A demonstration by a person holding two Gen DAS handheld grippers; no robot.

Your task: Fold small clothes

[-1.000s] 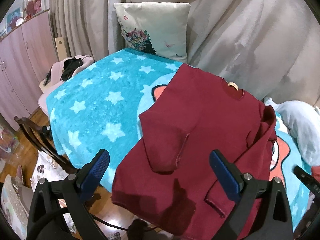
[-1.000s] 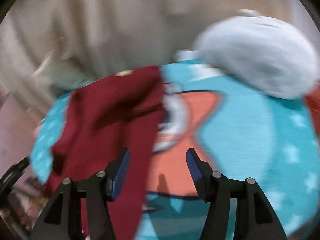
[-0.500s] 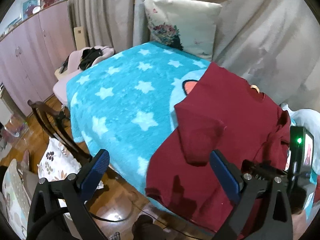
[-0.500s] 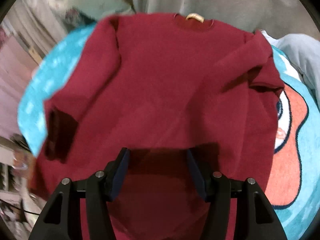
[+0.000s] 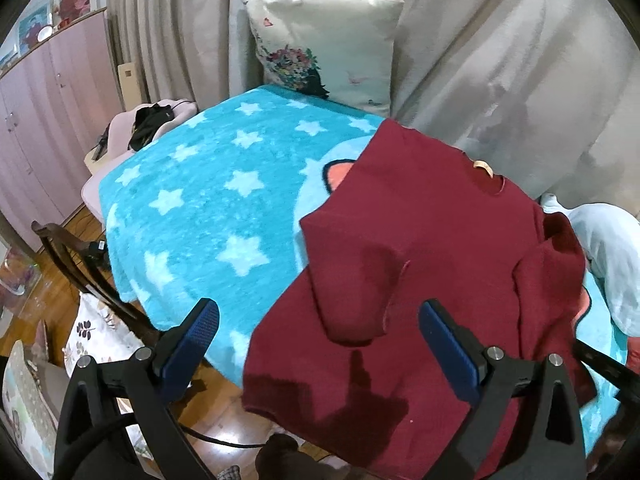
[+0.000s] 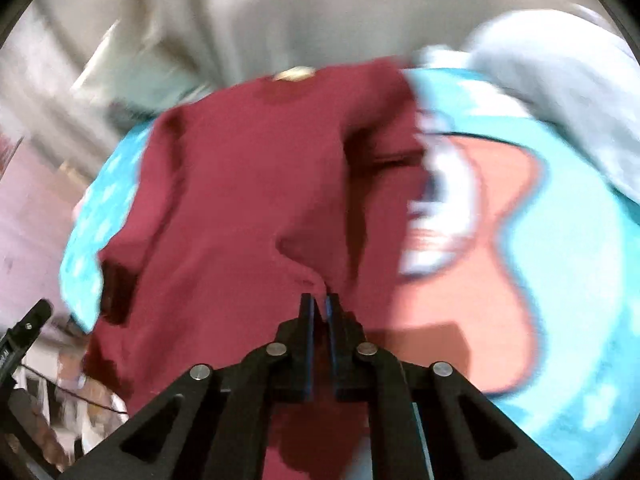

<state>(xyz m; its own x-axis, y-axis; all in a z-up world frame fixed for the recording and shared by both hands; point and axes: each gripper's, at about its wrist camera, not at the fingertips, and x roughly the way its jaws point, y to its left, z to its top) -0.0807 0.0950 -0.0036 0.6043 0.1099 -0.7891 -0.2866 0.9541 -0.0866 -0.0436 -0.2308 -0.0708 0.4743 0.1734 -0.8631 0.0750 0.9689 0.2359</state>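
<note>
A dark red sweater [image 5: 432,240] lies on the blue star blanket [image 5: 208,200], hem hanging over the near edge, its left sleeve folded in over the body. My left gripper [image 5: 320,320] is open and empty, above the sweater's lower left part. In the blurred right wrist view my right gripper [image 6: 320,300] is shut on a pinched fold of the sweater [image 6: 248,184] near its right side, and the cloth rises to the fingertips.
A flowered pillow [image 5: 324,44] leans on grey curtains behind the blanket. A pale blue garment [image 5: 608,248] lies at the right. A dark wooden chair [image 5: 80,272] and wood floor are at the left below the edge. Pink cupboards stand far left.
My right gripper has closed on the sweater's right side and lifts the cloth. My left gripper has stayed open and shifted its view slightly.
</note>
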